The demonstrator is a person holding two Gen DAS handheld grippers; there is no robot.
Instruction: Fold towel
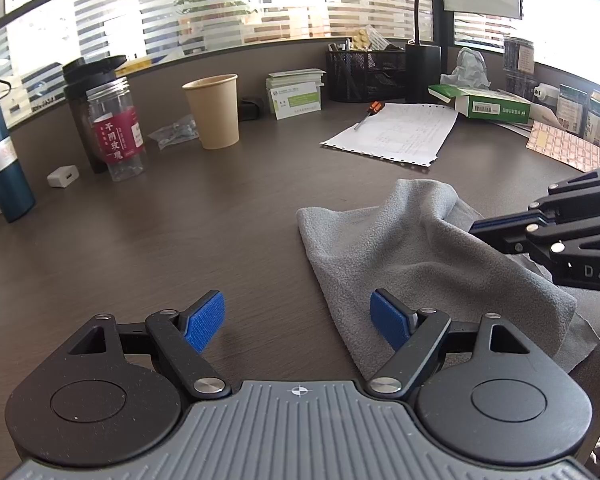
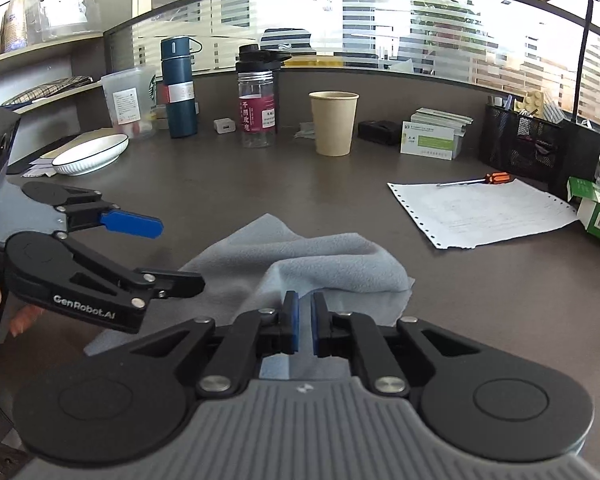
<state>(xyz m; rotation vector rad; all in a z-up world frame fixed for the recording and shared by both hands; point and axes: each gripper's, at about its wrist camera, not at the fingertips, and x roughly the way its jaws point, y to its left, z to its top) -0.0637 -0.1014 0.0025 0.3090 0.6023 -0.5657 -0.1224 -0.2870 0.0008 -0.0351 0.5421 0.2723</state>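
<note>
Lying rumpled on the dark desk (image 1: 220, 208), the grey towel (image 1: 400, 248) has its near edge hidden behind the right gripper (image 2: 305, 322), whose nearly closed pads pinch a raised fold. The left gripper (image 1: 298, 316), marked "GenRobot.AI", gapes wide and holds nothing, one pad over the towel's edge.

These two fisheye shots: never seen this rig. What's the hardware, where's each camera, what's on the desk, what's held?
No robot arm here: a person carries a handheld two-finger tool in each hand, each with a camera looking forward along its fingers. The left wrist view shows the left tool open, empty, beside the grey towel. The right wrist view shows the right tool pinching a raised fold of that towel. On the desk: a paper cup, bottles, a printed sheet and a screwdriver.
</note>
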